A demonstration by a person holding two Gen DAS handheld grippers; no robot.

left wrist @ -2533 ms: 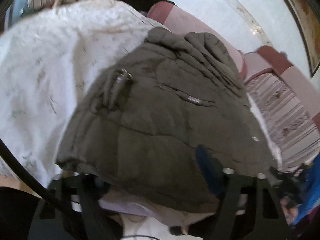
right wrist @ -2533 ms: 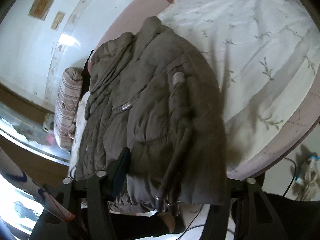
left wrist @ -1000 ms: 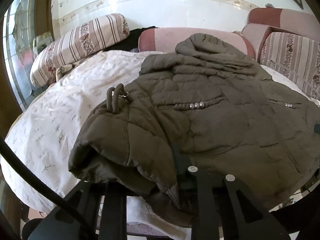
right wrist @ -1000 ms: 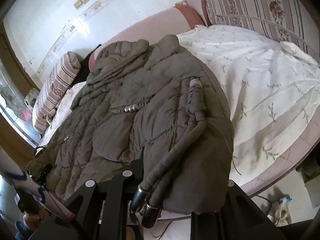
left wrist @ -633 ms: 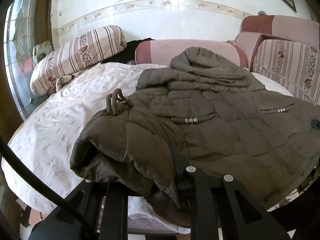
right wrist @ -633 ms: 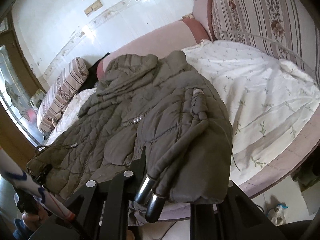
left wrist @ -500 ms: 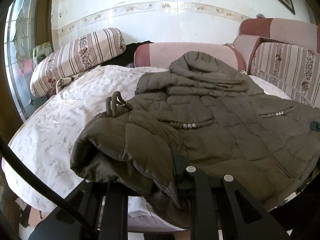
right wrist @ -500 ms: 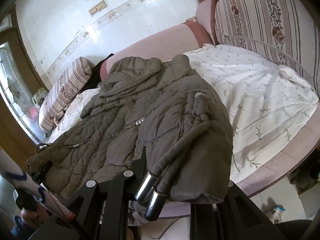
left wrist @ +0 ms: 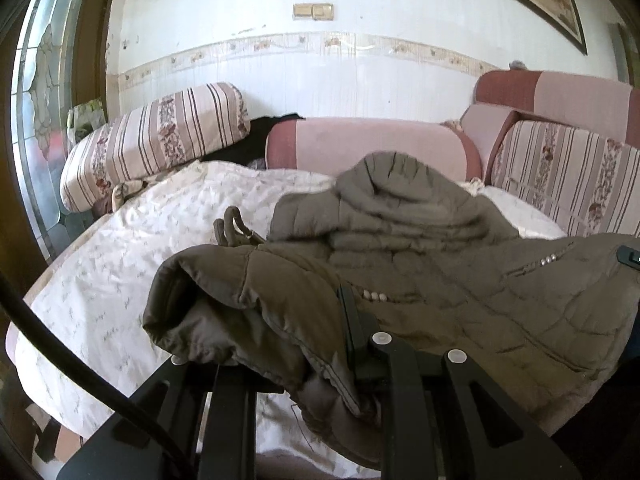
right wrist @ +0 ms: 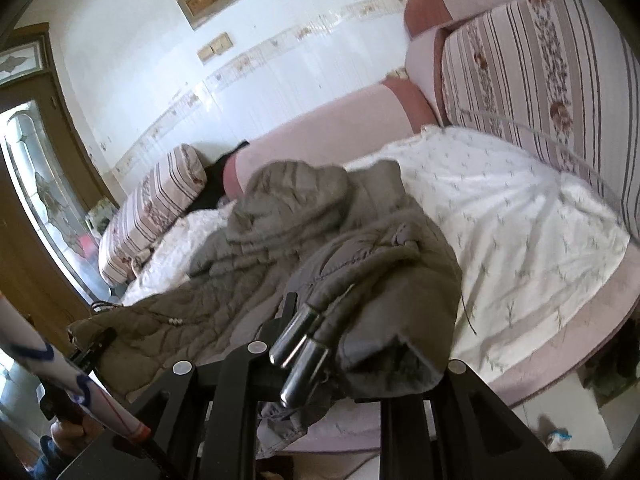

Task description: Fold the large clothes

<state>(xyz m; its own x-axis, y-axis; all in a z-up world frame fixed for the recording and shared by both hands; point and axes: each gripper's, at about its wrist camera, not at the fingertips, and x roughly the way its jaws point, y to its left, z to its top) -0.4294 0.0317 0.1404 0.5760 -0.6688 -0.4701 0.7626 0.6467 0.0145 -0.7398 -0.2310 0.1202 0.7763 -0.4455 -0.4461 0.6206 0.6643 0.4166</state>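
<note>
Left gripper (left wrist: 344, 344) pinches the olive padded jacket (left wrist: 440, 280) hem; jacket spreads toward twelve o'clock (over the bedsheet (left wrist: 132, 264)). Right gripper (right wrist: 280, 340) likewise clamps its hem.

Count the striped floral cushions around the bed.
2 visible: a striped bolster at the bed's far left by the window, and a striped back cushion at the right. Others may lie outside the frame.

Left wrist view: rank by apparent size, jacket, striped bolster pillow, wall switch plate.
1. jacket, largest, though it is nearest the camera, which inflates it.
2. striped bolster pillow.
3. wall switch plate, smallest, and farthest away.
</note>
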